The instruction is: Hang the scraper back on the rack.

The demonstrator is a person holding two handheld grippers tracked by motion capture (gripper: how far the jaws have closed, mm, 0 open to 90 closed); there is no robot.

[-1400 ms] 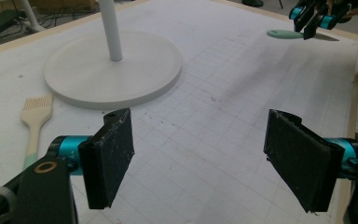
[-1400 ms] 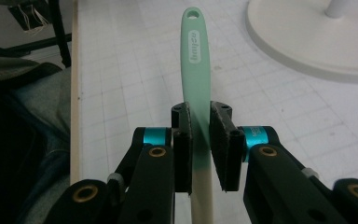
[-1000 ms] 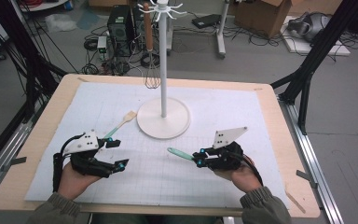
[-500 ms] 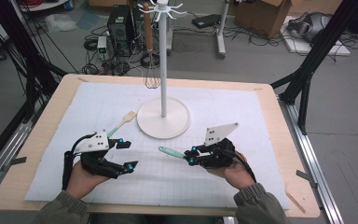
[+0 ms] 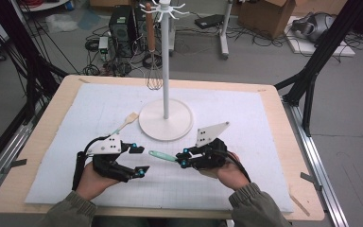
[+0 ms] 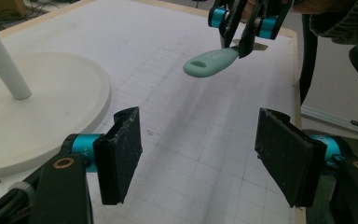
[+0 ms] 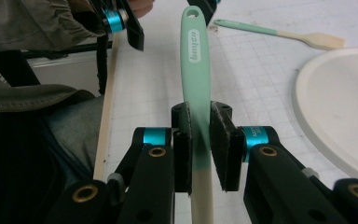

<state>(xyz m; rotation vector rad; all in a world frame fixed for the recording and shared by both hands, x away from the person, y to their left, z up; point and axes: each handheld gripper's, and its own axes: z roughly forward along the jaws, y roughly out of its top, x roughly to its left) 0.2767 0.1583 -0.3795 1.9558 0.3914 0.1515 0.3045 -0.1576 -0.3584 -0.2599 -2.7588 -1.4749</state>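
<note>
Matt mint silicone-looking handle [image 7: 196, 51] on a pale wooden utensil shaft (rough black claw pads [image 7: 221, 140]), smooth white stand base [image 5: 166, 119].

Fixed high above the near edge of the table [image 5: 42, 142], looking forward and down. Mounted close behind each gripper's jaws, aimed low across the mat [image 6: 205, 121]. Shared: the white stand base [image 5: 165, 124], probably also the teal handle [image 7: 196, 60].

A pale wooden desk [image 5: 42, 142] fills the middle of the high view. A white gridded mat [image 5: 246, 123] covers most of its top. At the mat's centre stands a white rack's round base [image 5: 165, 124]; left of it lies a mint-handled wooden spatula [image 5: 125, 122].
</note>
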